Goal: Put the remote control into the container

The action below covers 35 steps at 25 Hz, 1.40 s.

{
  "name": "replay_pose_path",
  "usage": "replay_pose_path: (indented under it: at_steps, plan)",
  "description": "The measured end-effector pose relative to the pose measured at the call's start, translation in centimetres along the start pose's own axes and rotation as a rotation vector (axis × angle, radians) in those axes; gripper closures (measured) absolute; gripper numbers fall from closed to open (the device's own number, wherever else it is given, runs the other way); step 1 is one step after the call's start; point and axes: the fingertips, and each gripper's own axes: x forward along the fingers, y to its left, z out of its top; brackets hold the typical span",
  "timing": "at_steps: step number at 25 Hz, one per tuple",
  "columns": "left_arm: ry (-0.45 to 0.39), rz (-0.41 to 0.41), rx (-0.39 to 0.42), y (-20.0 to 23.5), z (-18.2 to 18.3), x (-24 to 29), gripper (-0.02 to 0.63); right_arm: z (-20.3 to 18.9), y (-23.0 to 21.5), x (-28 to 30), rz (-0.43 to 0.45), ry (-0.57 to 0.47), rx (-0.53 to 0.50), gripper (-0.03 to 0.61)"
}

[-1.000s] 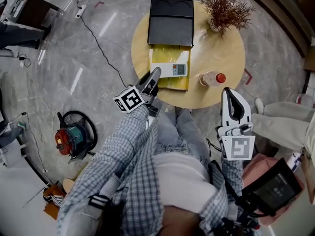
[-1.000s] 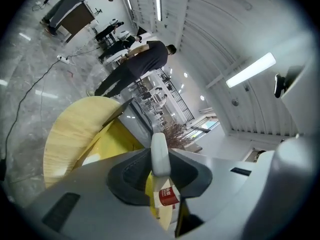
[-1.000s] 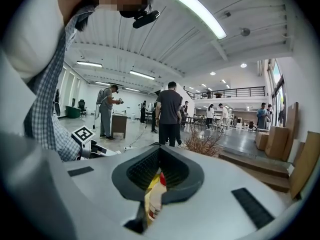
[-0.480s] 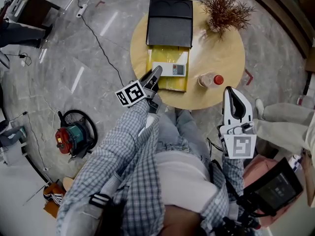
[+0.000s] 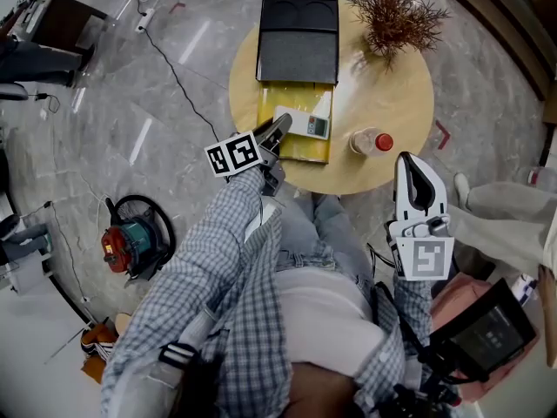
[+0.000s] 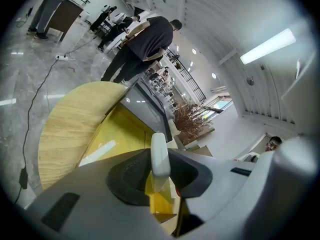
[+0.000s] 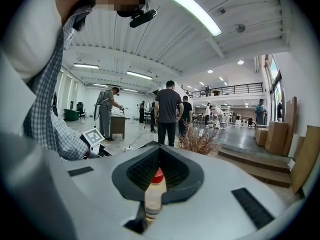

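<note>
The white remote control (image 5: pixel 306 124) lies slanted over the yellow container (image 5: pixel 296 149) on the round wooden table (image 5: pixel 392 85). My left gripper (image 5: pixel 279 129) is shut on its near left end. In the left gripper view the remote (image 6: pixel 159 156) stands edge-on between the pads of the left gripper (image 6: pixel 160 170), above the yellow container (image 6: pixel 120 134). My right gripper (image 5: pixel 407 162) hangs off the table's near right edge, holding nothing. In the right gripper view a narrow gap shows between the jaws of the right gripper (image 7: pixel 157 184).
A black lid (image 5: pixel 298 40) adjoins the container's far side. A red-capped bottle (image 5: pixel 369 140) stands near the right gripper, also seen through its jaws (image 7: pixel 154 196). A dried plant (image 5: pixel 396 11) is at the table's back. A cable reel (image 5: pixel 130 238) sits on the floor. People stand beyond.
My left gripper has moved a little farther over the table and sunk toward the yellow container, and the remote in it now lies more slanted. The right gripper has stayed put.
</note>
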Motion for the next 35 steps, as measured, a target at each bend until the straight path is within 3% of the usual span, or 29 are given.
replay_pose_path:
  at_steps: [9, 22, 29, 35]
  plan:
    - [0.038, 0.051, 0.004, 1.5, 0.0, 0.0, 0.515, -0.1, -0.1, -0.2, 0.003, -0.003, 0.002, 0.572]
    - [0.07, 0.247, -0.096, 4.1, -0.2, 0.6, 0.486, 0.8, -0.1, 0.0, -0.013, -0.031, 0.051, 0.572]
    - [0.05, 0.32, -0.179, 5.5, 0.3, 1.8, 0.471, 0.1, -1.1, 0.1, 0.0, -0.009, 0.019, 0.572]
    - [0.053, 0.358, -0.156, 5.7, 0.2, 2.3, 0.449, -0.3, -1.4, 0.1, -0.002, -0.004, 0.018, 0.572]
